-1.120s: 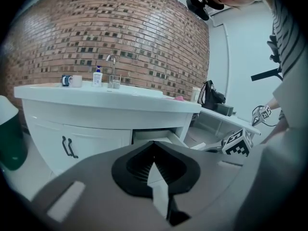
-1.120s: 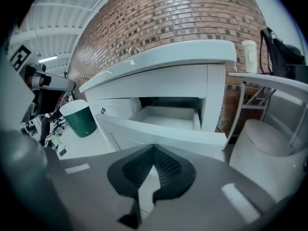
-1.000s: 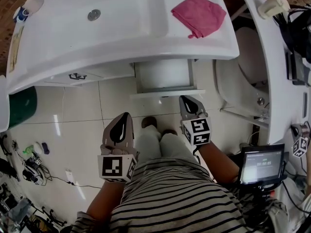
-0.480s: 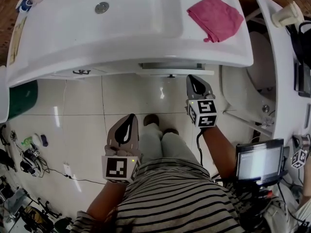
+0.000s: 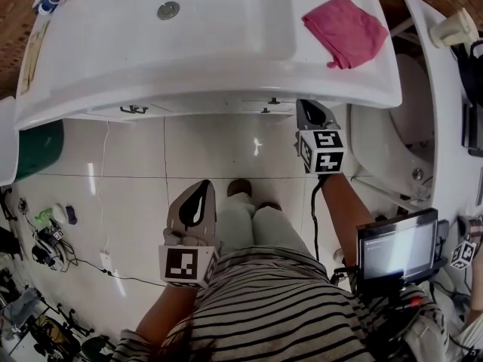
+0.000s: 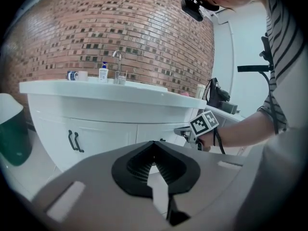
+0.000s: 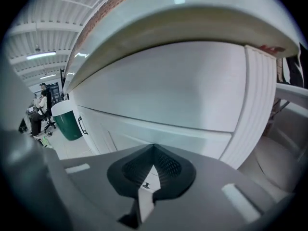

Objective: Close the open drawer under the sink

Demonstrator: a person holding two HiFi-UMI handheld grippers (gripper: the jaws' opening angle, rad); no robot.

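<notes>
- The white drawer (image 5: pixel 249 105) under the white oval sink counter (image 5: pixel 113 66) sits pushed in. Its front is level with the rest of the white cabinet, and a small dark knob (image 5: pixel 264 111) shows just below the counter's edge.
- The right gripper (image 5: pixel 311 108) reaches forward at the end of an outstretched bare forearm. Its tips are tucked under the counter's overhang, right at the drawer front; contact itself cannot be made out.
- In the right gripper view, the right gripper's jaws are pressed together at the tips (image 7: pixel 153 149) with nothing between them. Only a thin slit remains lower down, and the small knob shows through it against the white panel.
- The left gripper (image 5: pixel 199 188) hangs low over the pale tiled floor (image 5: pixel 128 172), well apart from the cabinet and beside the person's knees.
- In the left gripper view, the left gripper's jaws (image 6: pixel 154 145) also meet at the tips and hold nothing.
- That view also takes in the cabinet's pair of black door handles (image 6: pixel 73 141) and the right gripper's marker cube (image 6: pixel 204 123) near the cabinet.
- A crumpled pink cloth (image 5: pixel 347 21) lies on the counter's right end, above the right gripper.
- A dark green bin (image 5: pixel 30 149) stands on the floor at the cabinet's left end.
</notes>
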